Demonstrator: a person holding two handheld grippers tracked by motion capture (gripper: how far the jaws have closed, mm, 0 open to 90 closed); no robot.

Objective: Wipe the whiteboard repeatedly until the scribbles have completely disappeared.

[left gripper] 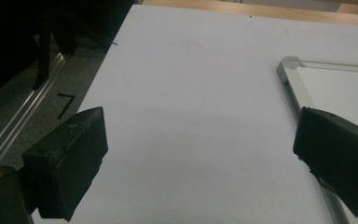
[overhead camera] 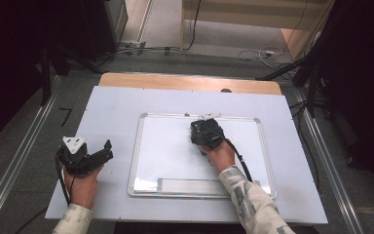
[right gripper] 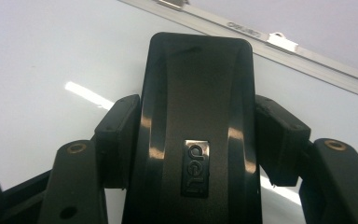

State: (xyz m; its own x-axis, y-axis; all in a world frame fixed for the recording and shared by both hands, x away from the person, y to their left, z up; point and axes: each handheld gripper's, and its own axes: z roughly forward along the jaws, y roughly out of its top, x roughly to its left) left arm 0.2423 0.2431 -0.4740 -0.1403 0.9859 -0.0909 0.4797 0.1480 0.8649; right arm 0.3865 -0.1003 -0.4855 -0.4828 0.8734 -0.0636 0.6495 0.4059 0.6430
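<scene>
The right hand point(overhead camera: 220, 155) reaches forward over the whiteboard point(overhead camera: 170, 146), its patterned sleeve point(overhead camera: 253, 204) coming in from the near edge of the table, and it carries the right gripper point(overhead camera: 205, 132) low over the board's far half, just short of the far frame rail. In the right gripper view the two black jaws are clamped on the sides of a black whiteboard eraser point(right gripper: 198, 121), which stands between them with its glossy back facing the camera; a small silver badge on that back reads "deli", and the same word can be made out faintly on the frame rail point(right gripper: 270, 44) just beyond the eraser's far end. The left hand point(overhead camera: 84, 185) rests on the pale table sheet point(overhead camera: 112, 112) well to the left of the board, wrist straight, holding the left gripper point(overhead camera: 100, 156) level and angled toward the board. Its jaws stand wide apart with nothing between them but bare sheet, and the board's corner point(left gripper: 290, 65) lies just beyond its right-hand jaw.
</scene>
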